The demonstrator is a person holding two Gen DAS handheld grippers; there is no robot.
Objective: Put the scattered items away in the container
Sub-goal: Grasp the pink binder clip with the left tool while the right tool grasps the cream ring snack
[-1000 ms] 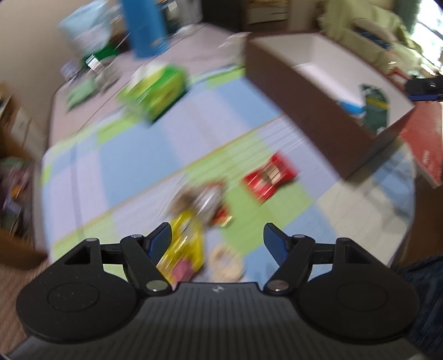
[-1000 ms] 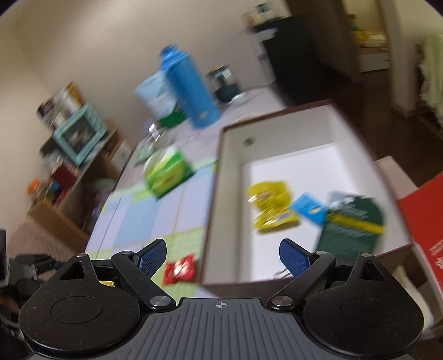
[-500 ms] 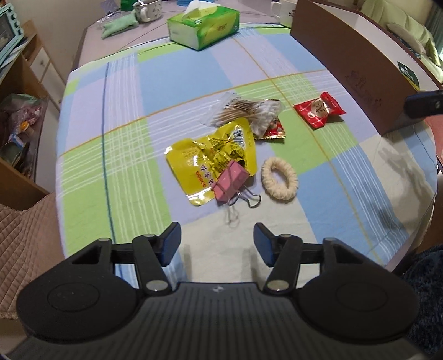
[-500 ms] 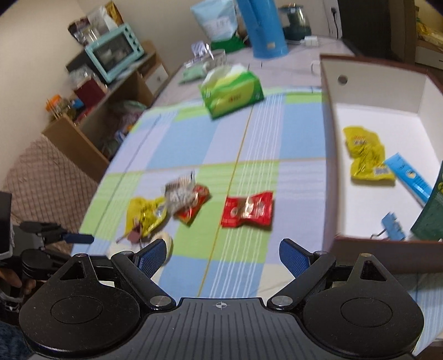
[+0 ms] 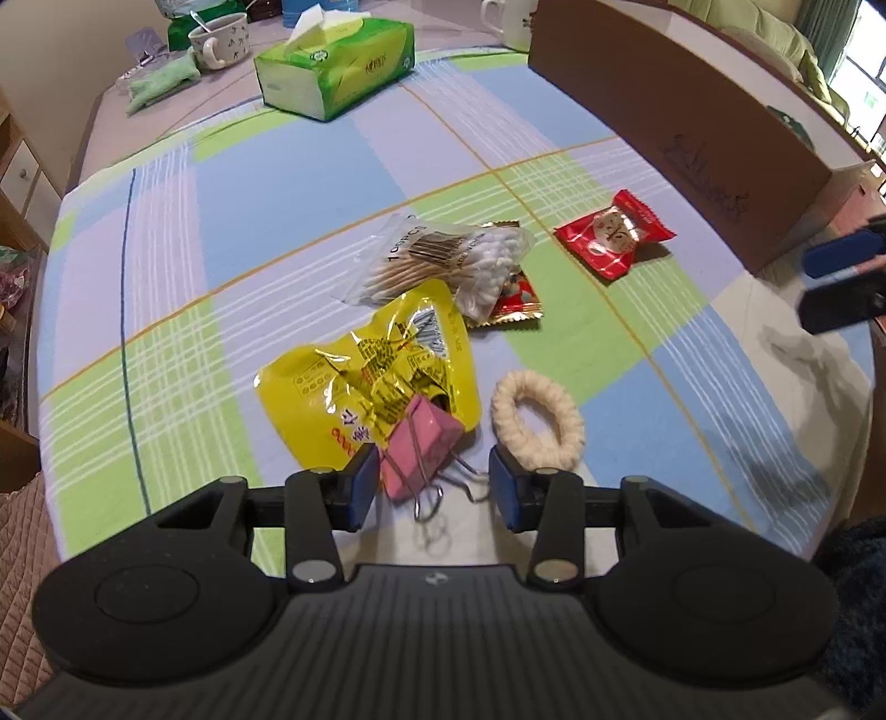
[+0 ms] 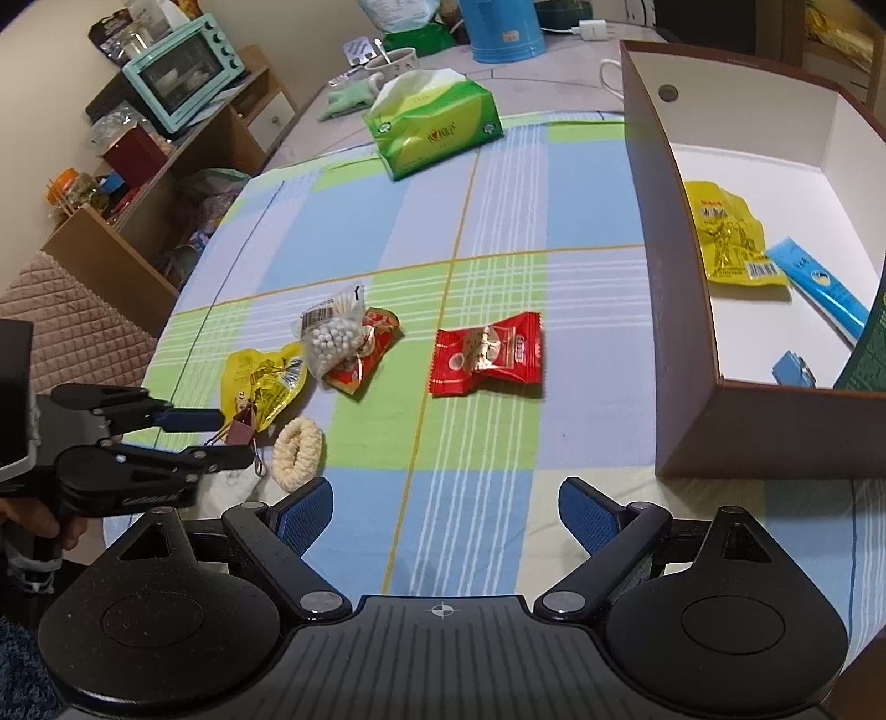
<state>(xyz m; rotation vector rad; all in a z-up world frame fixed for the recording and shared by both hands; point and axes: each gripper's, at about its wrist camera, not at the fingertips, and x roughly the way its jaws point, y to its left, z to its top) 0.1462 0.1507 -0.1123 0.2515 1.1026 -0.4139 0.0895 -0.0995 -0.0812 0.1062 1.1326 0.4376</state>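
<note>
A pink binder clip lies on the edge of a yellow snack packet. My left gripper is open and straddles it; the left finger is at the clip's side and the right finger stands apart. A cream hair tie lies just right of it. Further off are a bag of cotton swabs, a small red-gold packet and a red candy packet. My right gripper hangs open and holds nothing above the cloth near the brown box, which has several items inside.
A green tissue box and a mug stand at the back of the checked tablecloth. A blue flask is behind them. Shelves with a teal oven flank the left side. The table's front edge is close.
My left gripper has dropped forward onto the binder clip and its fingers have narrowed slightly. My right gripper has swung from above the box to low over the table.
</note>
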